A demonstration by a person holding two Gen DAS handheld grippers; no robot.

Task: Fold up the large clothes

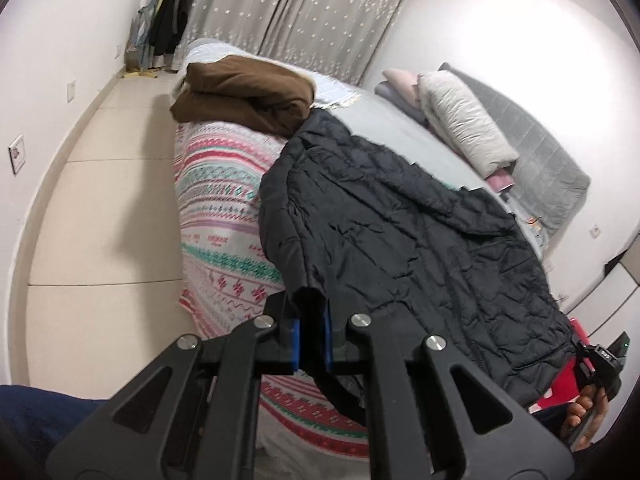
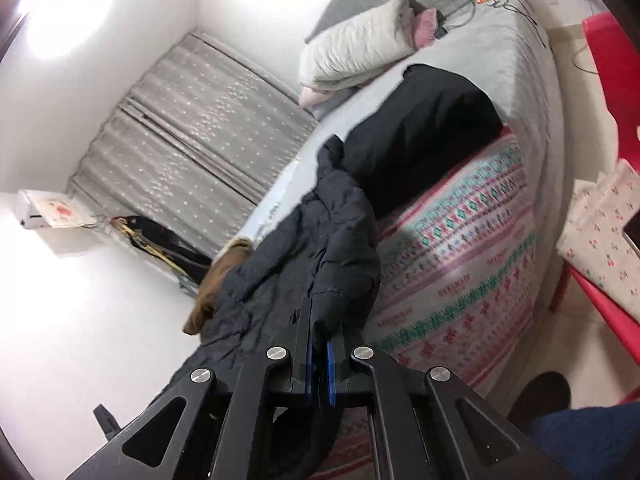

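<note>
Both the left tongs (image 1: 308, 320) and right tongs (image 2: 320, 344) are clamped on thin edges of the black jacket (image 1: 400, 232) draped over the bed (image 1: 224, 200), so its slick, heavy bulk could pull free or drag against the brown pile (image 1: 244, 96).

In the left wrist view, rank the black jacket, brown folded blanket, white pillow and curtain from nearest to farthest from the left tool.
1. Black jacket: clamped in the left tool.
2. Brown folded blanket: far bed end, left.
3. White pillow: right, by the headboard; close call with the blanket.
4. Curtain: back wall.
</note>
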